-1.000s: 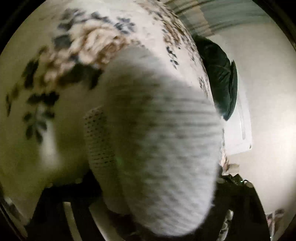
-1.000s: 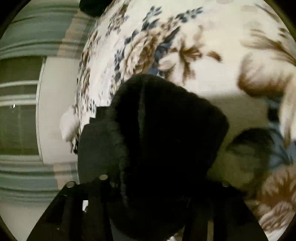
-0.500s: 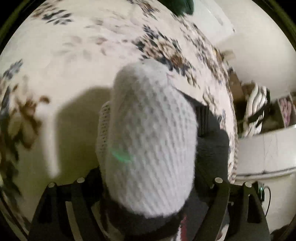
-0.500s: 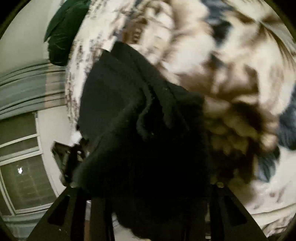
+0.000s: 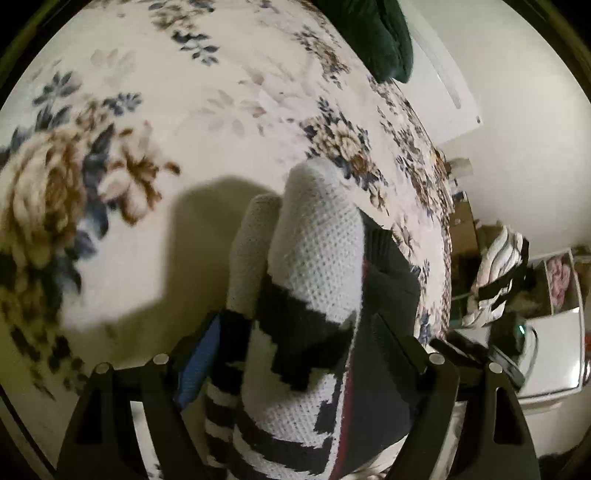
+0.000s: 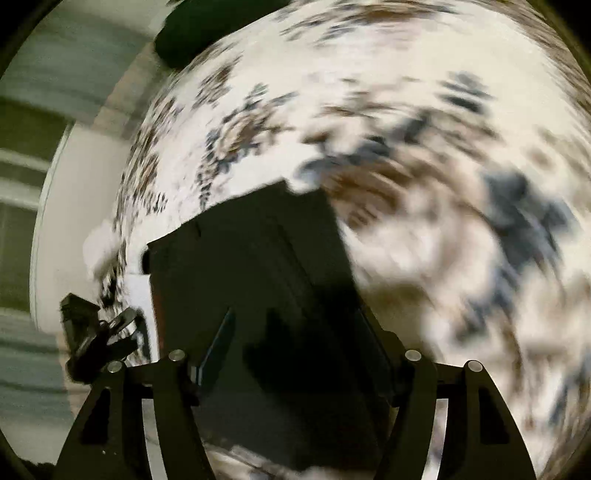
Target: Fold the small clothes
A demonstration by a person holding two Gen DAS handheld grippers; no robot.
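Observation:
A white knit sock [image 5: 314, 258] with a black pattern is bundled with a dark grey piece [image 5: 391, 291] that has a red stripe. My left gripper [image 5: 295, 332] is shut on this bundle and holds it above the floral bedcover [image 5: 184, 110], where it casts a shadow. In the blurred right wrist view a black cloth [image 6: 258, 258] lies as a flat rectangle on the bedcover [image 6: 424, 110]. My right gripper [image 6: 295, 325] has its jaws opening on either side of the cloth. The left finger's pad [image 6: 218, 343] stands free of the cloth.
A dark green pillow [image 5: 373, 33] lies at the bed's far edge, also in the right wrist view [image 6: 184, 40]. Beside the bed are a striped bundle [image 5: 495, 273] and a white surface [image 5: 554, 362]. Curtains [image 6: 22, 184] and a small black object [image 6: 85, 332] are at the left.
The left gripper rolled and rose a little with the sock bundle still in it. The black cloth, bunched in the right jaws before, now lies flat, and those jaws stand wider.

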